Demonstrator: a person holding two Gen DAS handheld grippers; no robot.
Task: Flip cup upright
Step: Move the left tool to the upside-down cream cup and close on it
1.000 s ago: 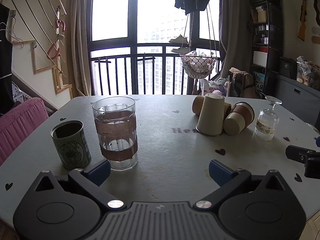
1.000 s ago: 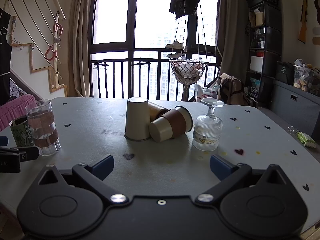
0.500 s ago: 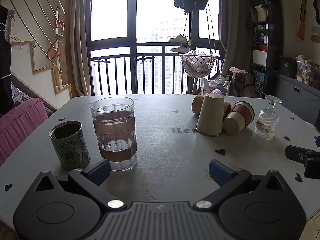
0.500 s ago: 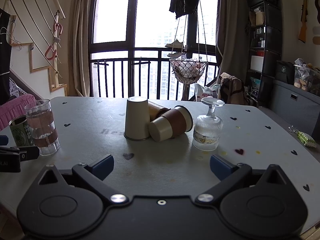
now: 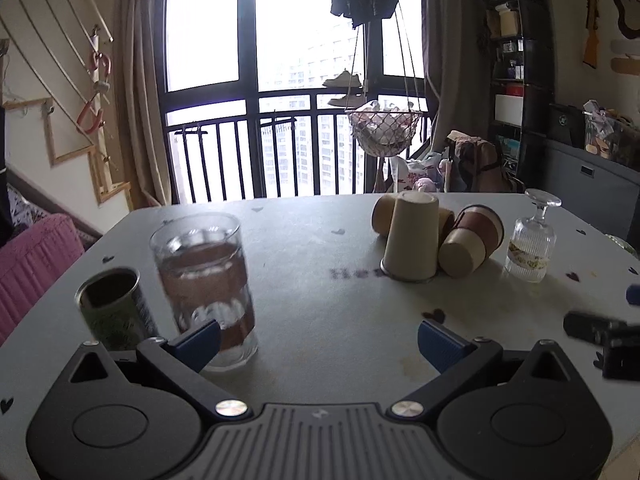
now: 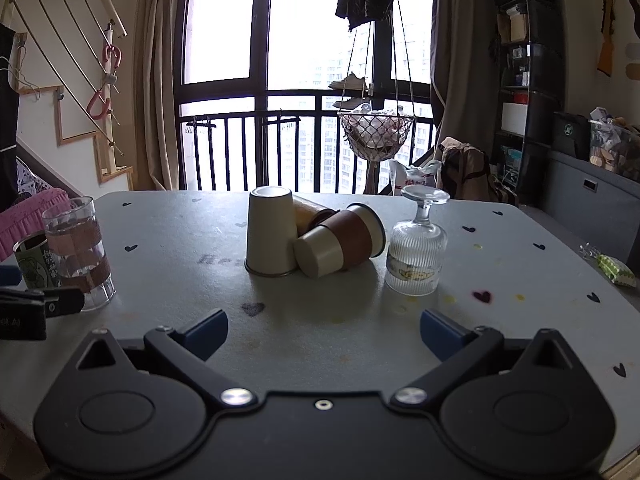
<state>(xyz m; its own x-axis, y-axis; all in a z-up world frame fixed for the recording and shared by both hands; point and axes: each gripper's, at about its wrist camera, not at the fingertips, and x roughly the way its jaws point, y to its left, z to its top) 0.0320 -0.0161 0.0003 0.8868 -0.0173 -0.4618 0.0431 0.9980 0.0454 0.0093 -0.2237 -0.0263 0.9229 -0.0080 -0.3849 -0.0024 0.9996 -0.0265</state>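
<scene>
Cups on tabletop (image 6: 520, 280), none yet flipped.
Cream cup (image 6: 271, 236) inverted; brown-sleeved cup (image 6: 340, 240) on its side beside it. Left tool (image 5: 318, 344) and right tool (image 6: 324, 330) wide, empty.

Both grippers' fingers (image 5: 196, 342) (image 6: 442, 332) wide apart, empty.

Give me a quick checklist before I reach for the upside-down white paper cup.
1. Right claw open and empty: ok.
2. Left claw open and empty: ok.
3. White paper cup mouth-down on the table: ok.
4. Free space around the cup: not ok; the brown-sleeved cup lies against it on its side.
5. Upside-down stemmed glass clear of the cup: ok, it stands apart.
6. Left claw clear of the water glass: cannot tell; one fingertip overlaps it.
</scene>
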